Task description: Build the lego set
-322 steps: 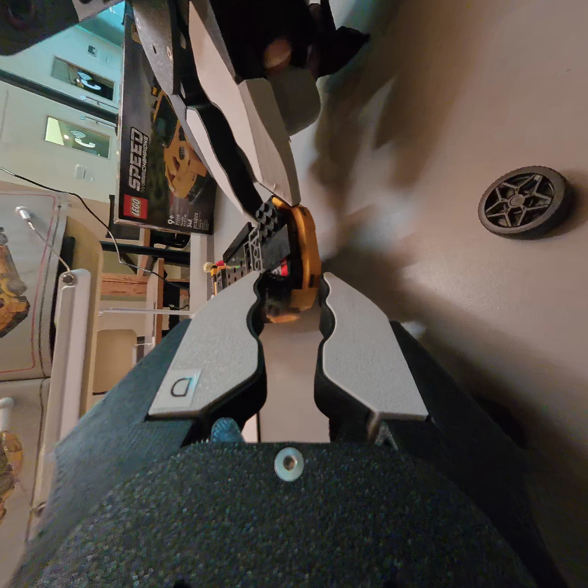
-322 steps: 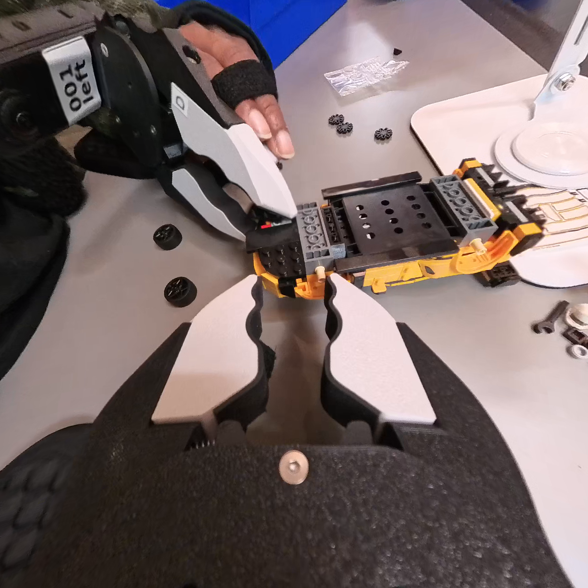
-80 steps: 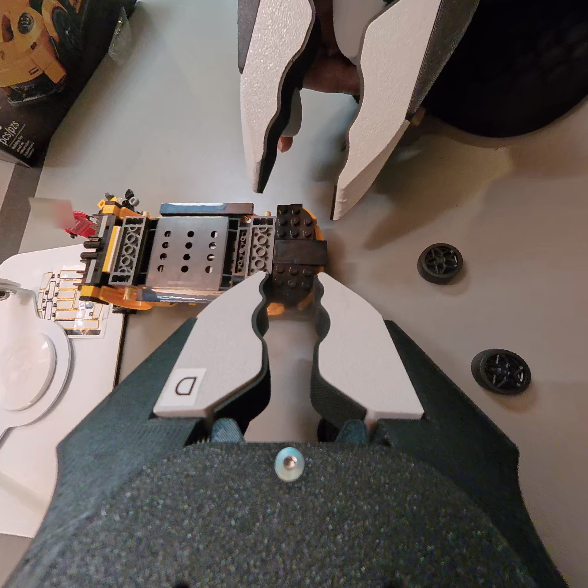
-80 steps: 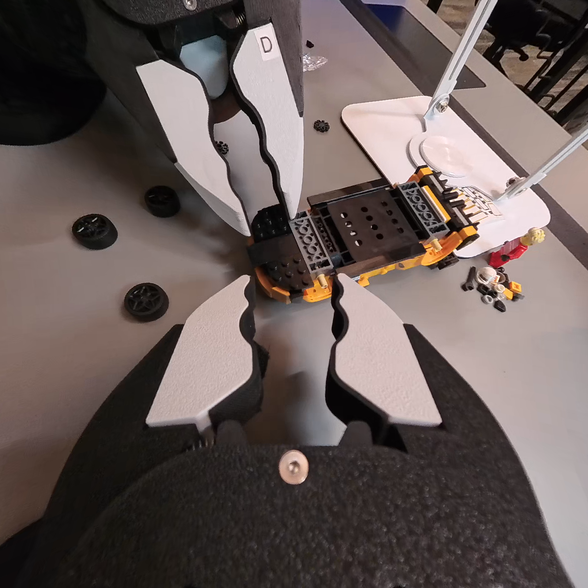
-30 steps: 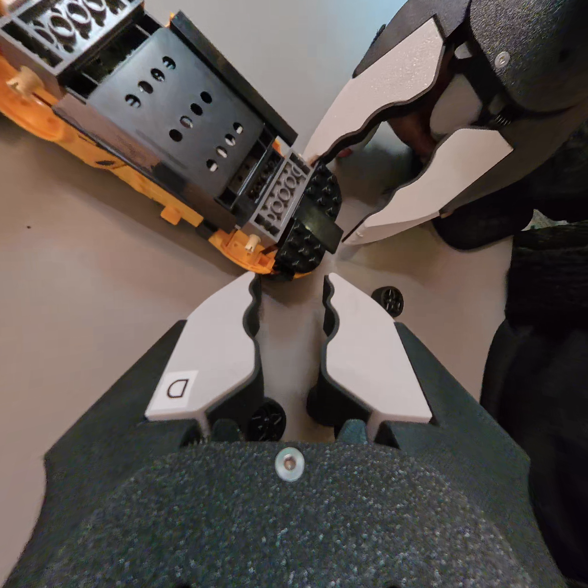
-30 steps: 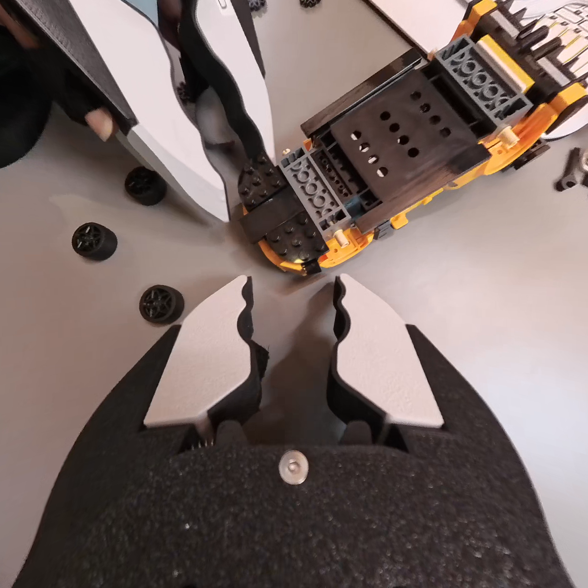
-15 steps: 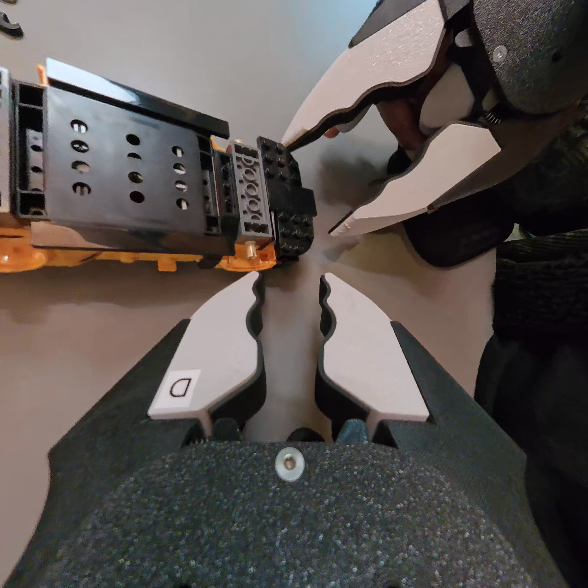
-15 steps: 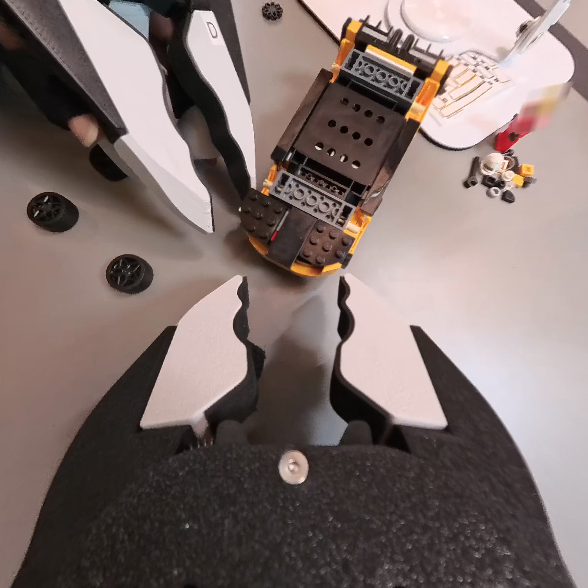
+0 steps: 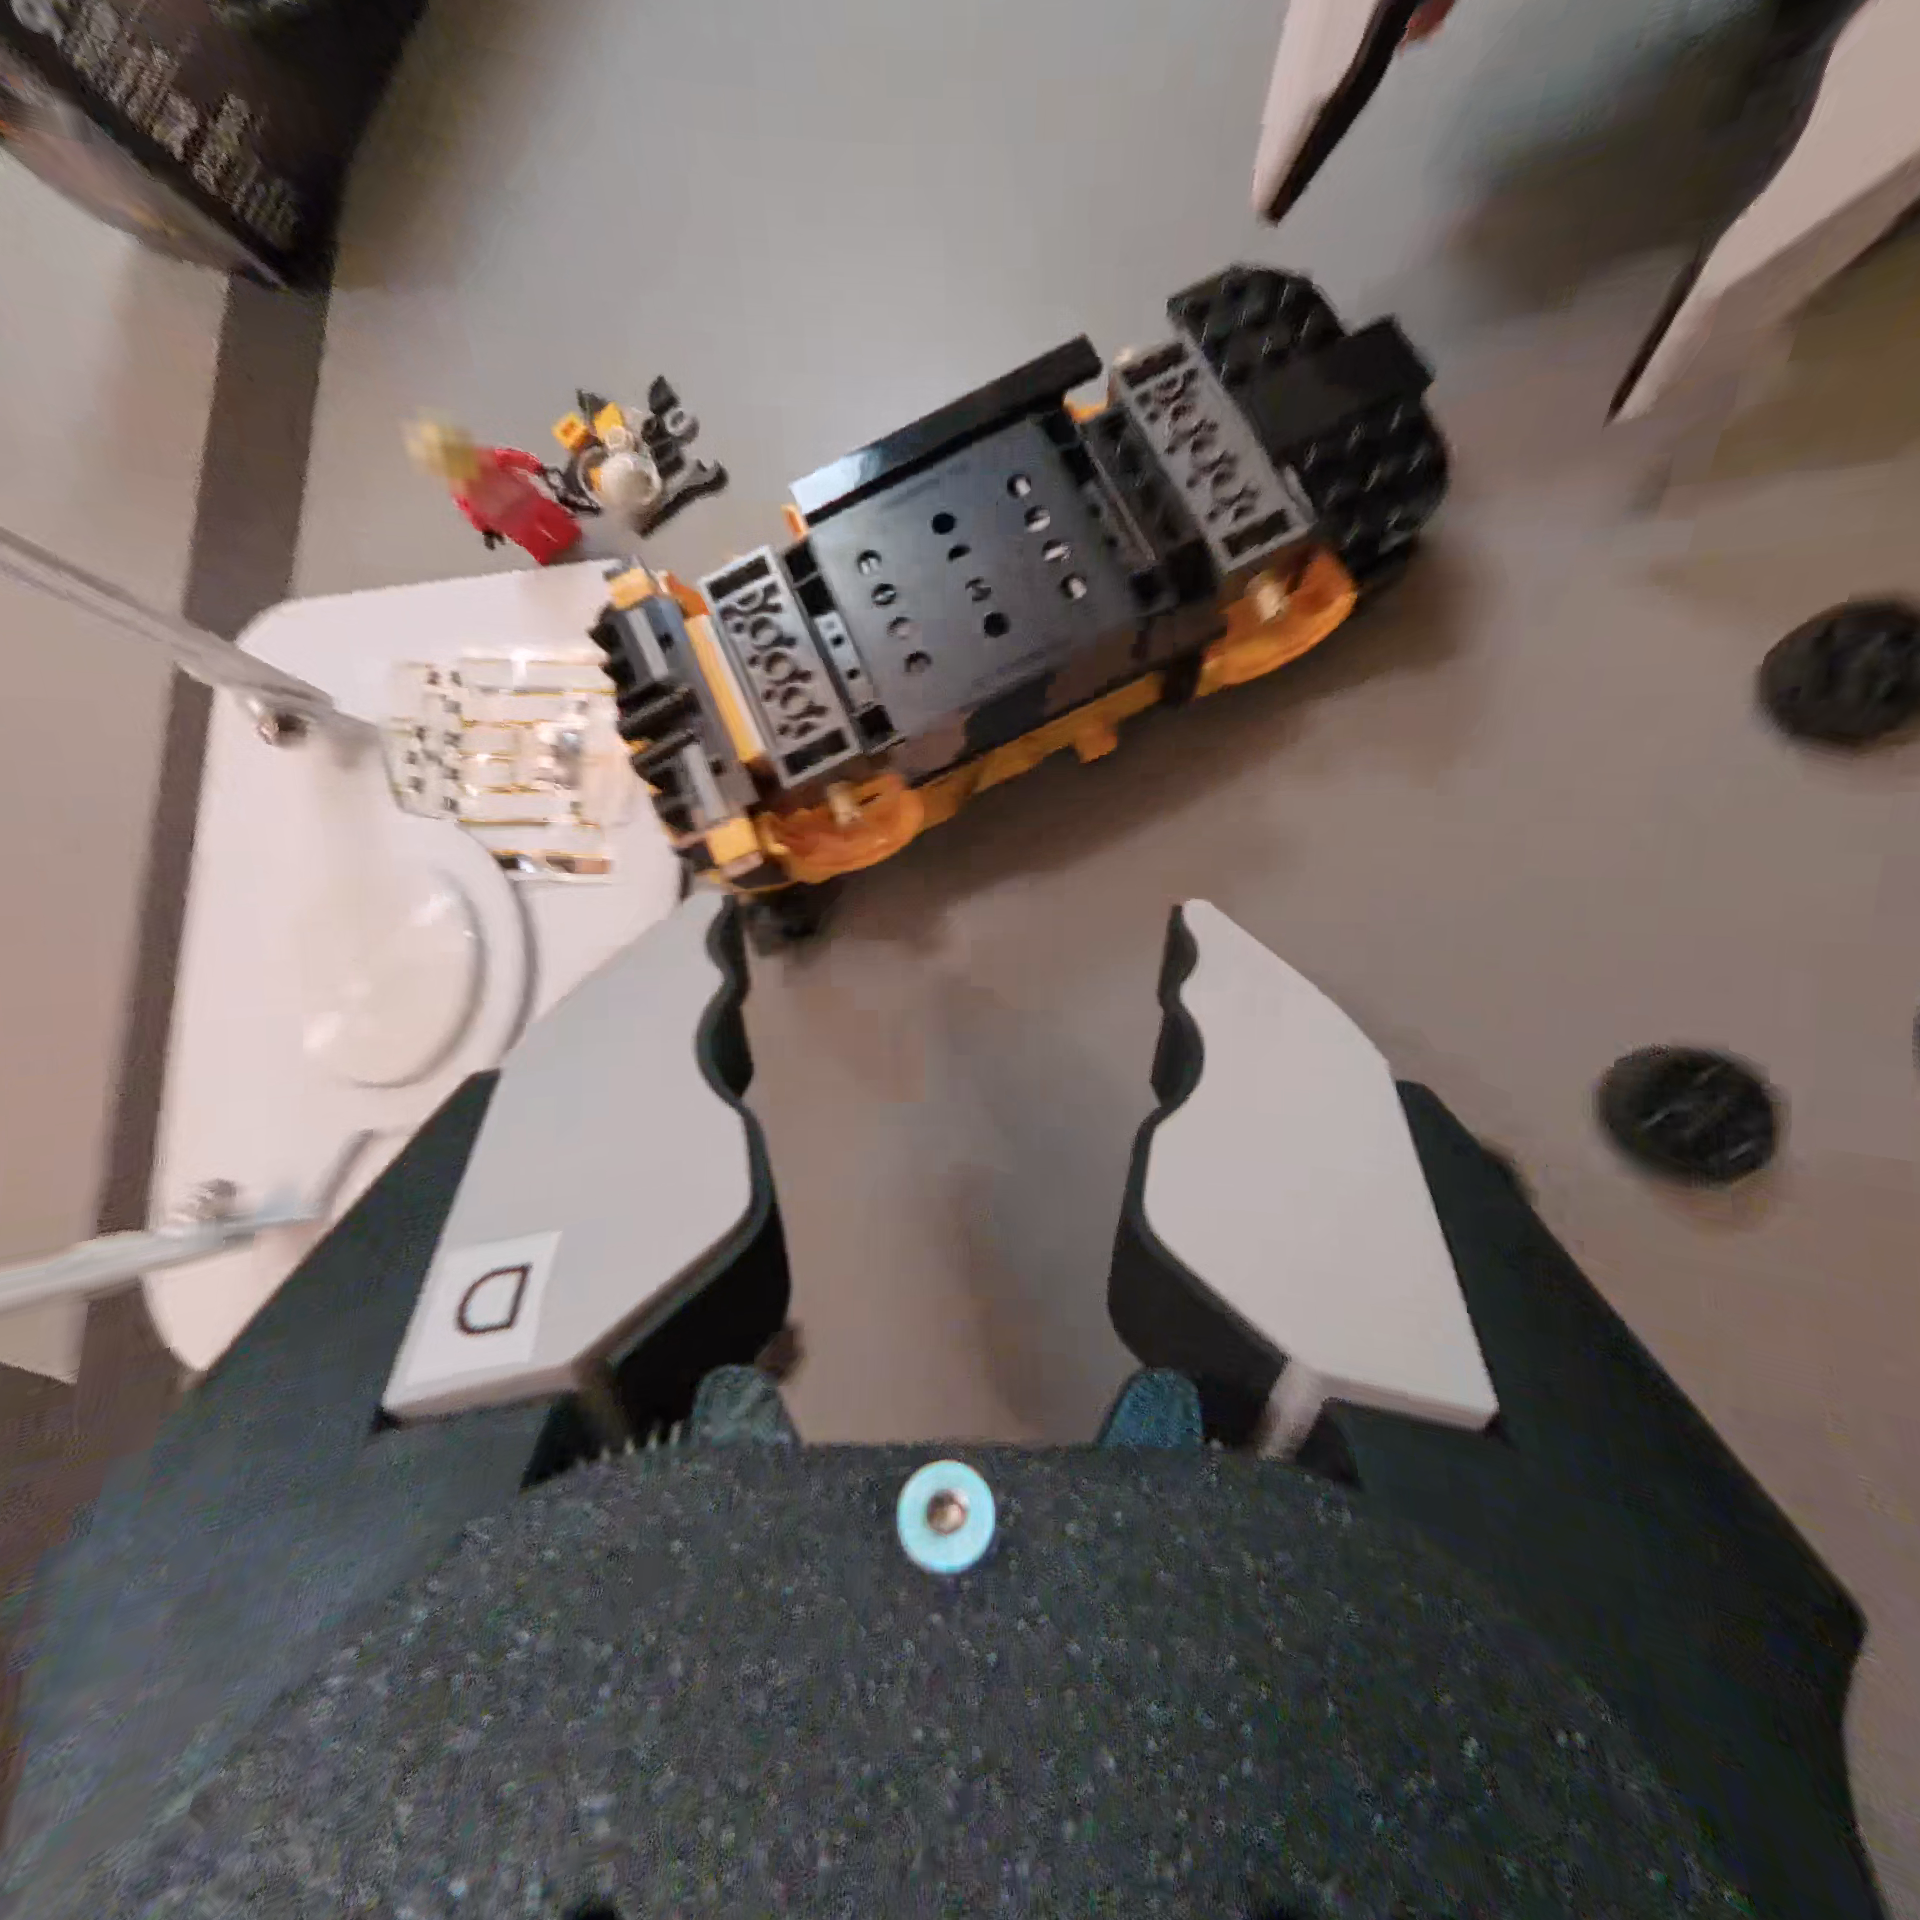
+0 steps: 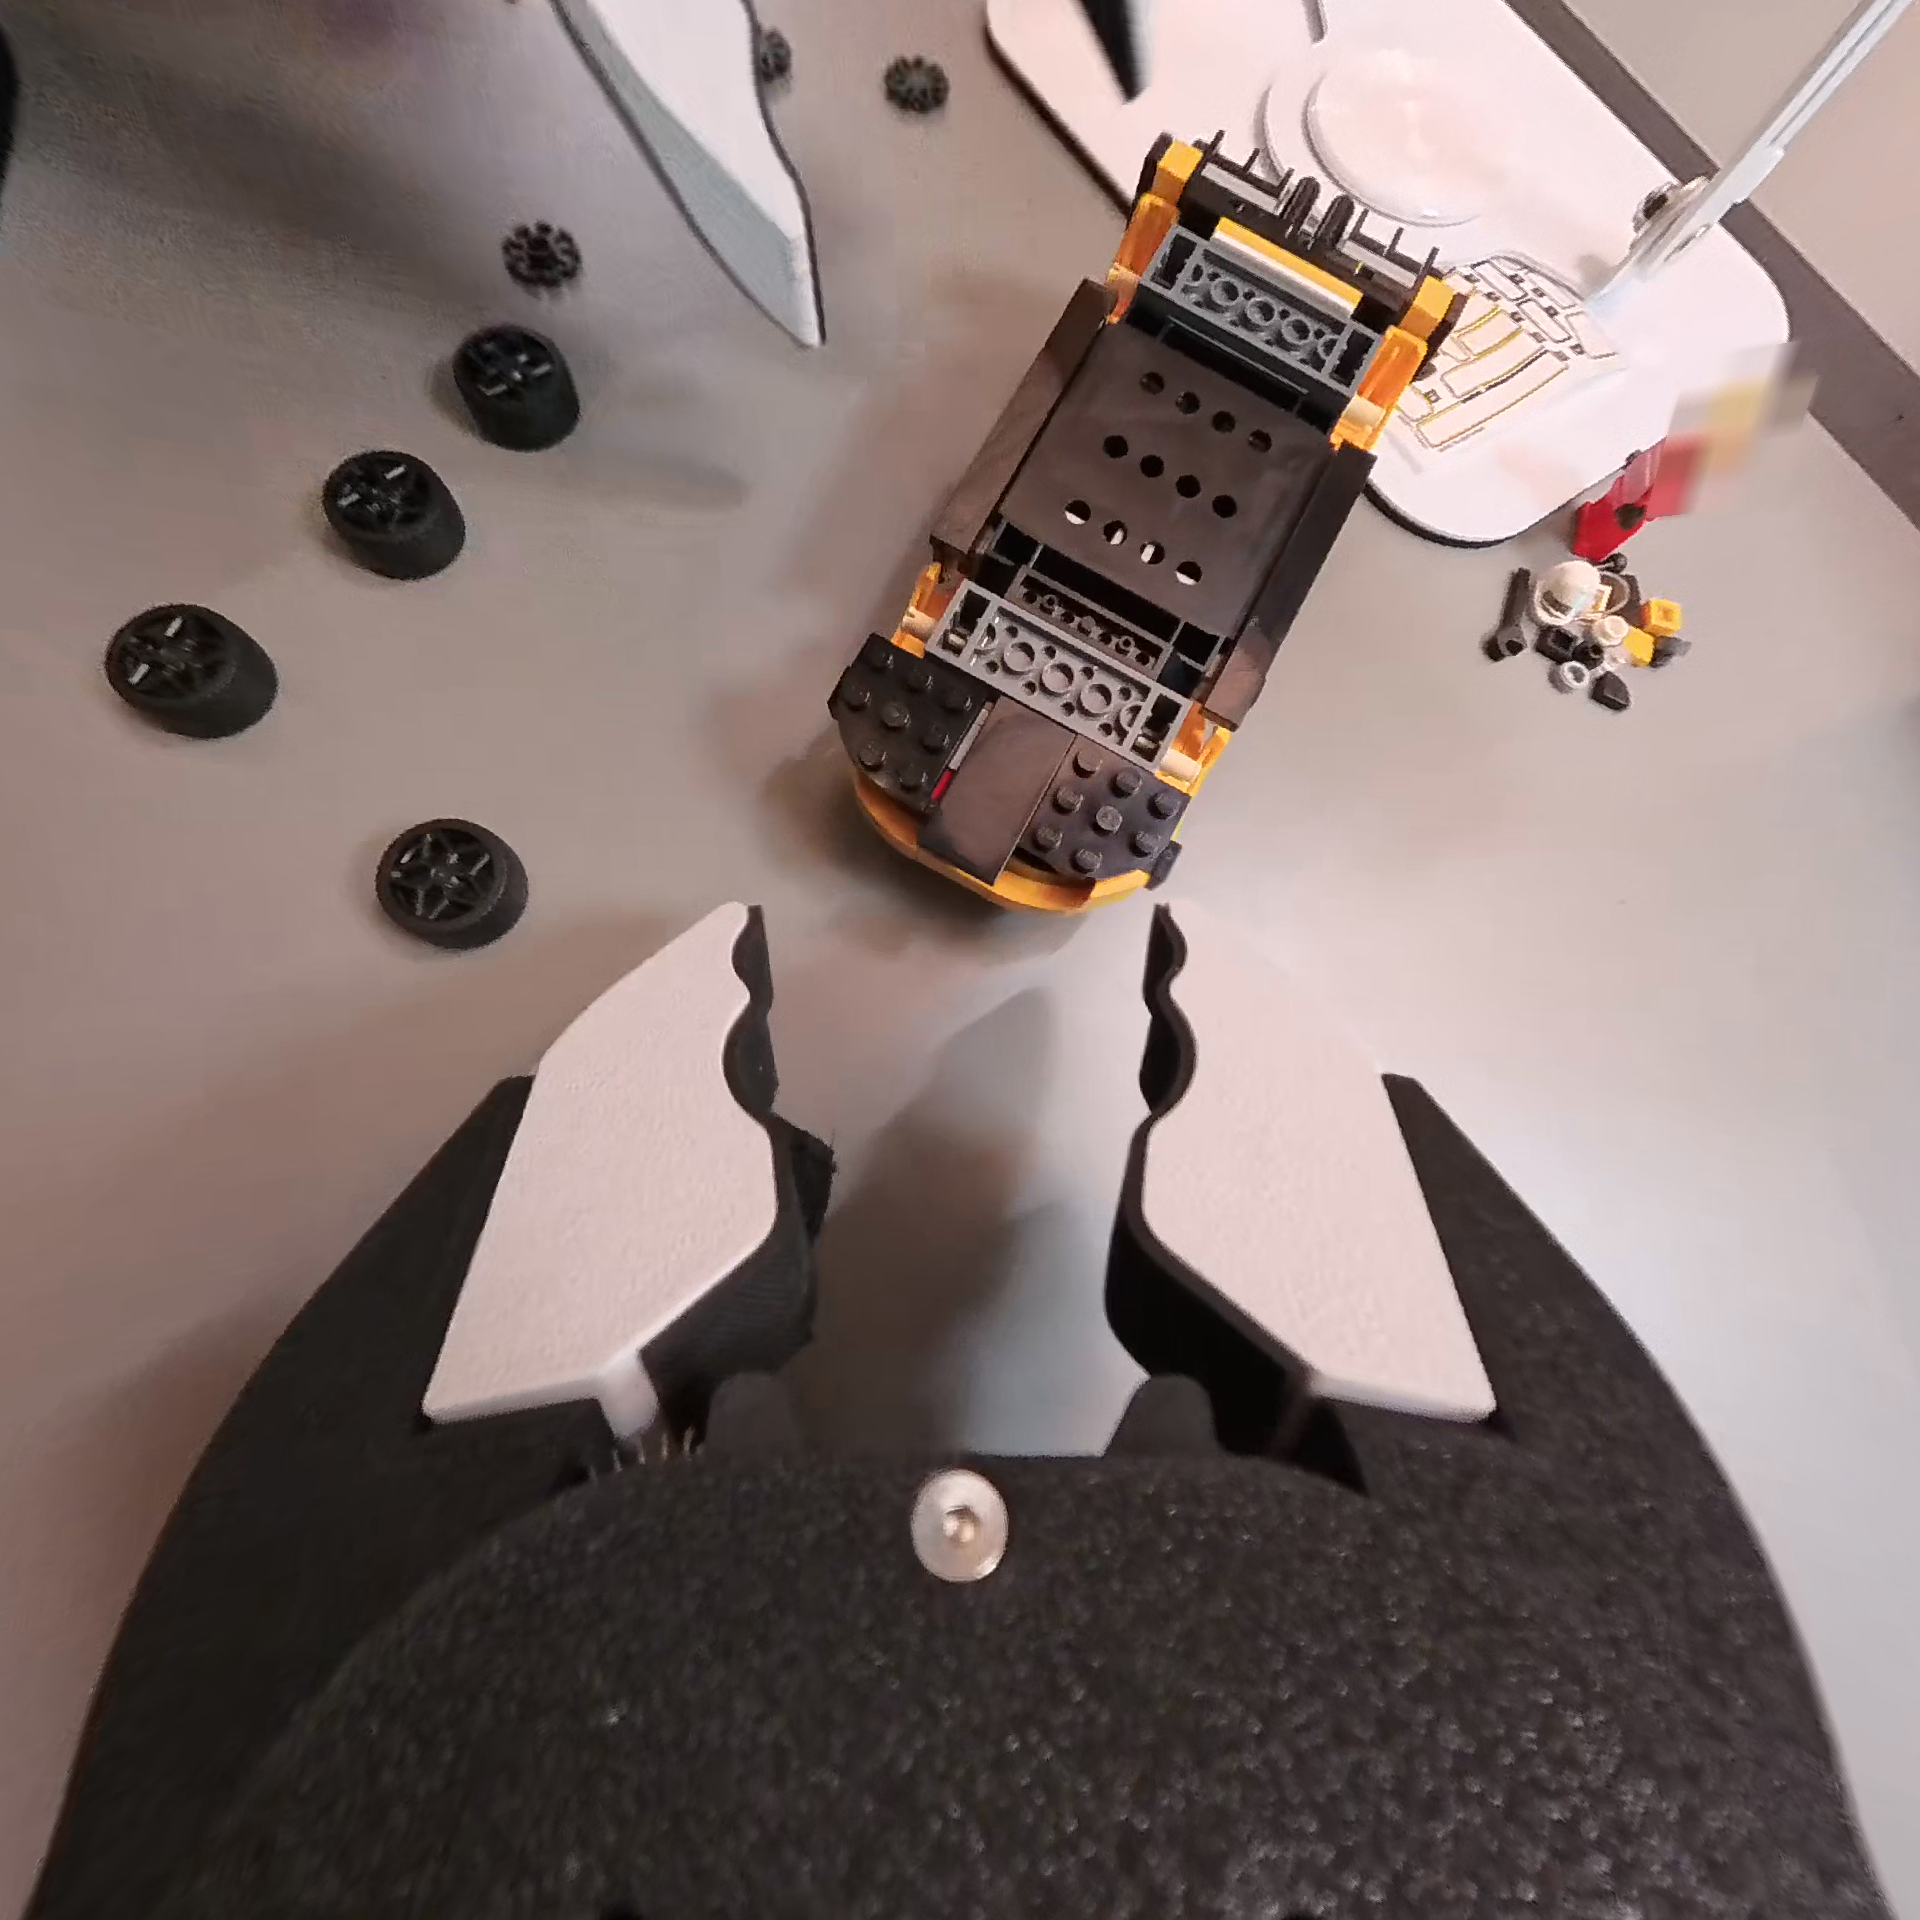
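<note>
The orange-and-black brick-built car chassis [image 10: 1101, 582] lies underside-up on the grey table [image 10: 1455, 987], just ahead of the right gripper [image 10: 951, 925], whose jaws gape wide and empty. The left gripper [image 9: 951, 925] is likewise spread, holding nothing. Only the right wrist view shows four black wheels [image 10: 421, 514] lined up left of the car; only the left shows a dark cardboard box [image 9: 156, 135].

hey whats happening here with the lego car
A person is building a lego car with a handheld claw in each hand. The car lies upside down on the grey table, no wheels fitted. Four black wheels lie loose beside it. The left claw and right claw are open and empty, clear of the car.
</note>
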Motion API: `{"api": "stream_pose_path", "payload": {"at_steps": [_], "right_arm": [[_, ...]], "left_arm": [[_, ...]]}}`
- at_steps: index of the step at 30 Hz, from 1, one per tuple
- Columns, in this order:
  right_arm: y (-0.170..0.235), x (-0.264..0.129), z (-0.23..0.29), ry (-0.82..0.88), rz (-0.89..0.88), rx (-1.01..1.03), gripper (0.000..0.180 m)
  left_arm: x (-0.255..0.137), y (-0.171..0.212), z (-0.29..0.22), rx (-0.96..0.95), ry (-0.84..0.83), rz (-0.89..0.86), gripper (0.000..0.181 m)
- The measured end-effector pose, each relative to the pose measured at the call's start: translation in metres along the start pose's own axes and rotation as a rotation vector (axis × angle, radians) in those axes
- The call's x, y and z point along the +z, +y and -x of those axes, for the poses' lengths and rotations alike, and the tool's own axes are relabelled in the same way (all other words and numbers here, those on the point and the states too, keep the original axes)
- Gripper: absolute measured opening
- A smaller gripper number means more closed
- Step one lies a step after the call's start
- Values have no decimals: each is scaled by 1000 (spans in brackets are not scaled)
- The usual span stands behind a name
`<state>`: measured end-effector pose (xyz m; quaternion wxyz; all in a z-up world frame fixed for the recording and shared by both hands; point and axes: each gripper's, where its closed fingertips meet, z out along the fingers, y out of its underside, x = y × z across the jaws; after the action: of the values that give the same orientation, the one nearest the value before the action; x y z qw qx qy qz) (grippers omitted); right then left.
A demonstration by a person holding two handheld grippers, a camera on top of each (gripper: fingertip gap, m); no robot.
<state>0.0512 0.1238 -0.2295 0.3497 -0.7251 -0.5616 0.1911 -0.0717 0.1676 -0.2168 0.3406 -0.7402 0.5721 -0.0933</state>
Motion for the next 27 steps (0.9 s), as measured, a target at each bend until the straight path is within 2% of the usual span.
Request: {"api": "stream_pose_path", "payload": {"at_steps": [6,11,16,21,27], "right_arm": [[-2,-4,-3,-4,-22,24,69],[-2,-9,-3,-30,-48,51,68],[-3,-11,-3,-49,-87,49,68],[0,-10,-6,-49,-94,31,68],[6,-9,-13,-54,-72,25,69]], "left_arm": [[16,-15,17,335,139,83,92],[33,-27,28,535,240,203,105],[49,-14,26,589,347,345,110],[53,-17,30,604,287,307,93],[50,-13,30,586,266,285,90]]}}
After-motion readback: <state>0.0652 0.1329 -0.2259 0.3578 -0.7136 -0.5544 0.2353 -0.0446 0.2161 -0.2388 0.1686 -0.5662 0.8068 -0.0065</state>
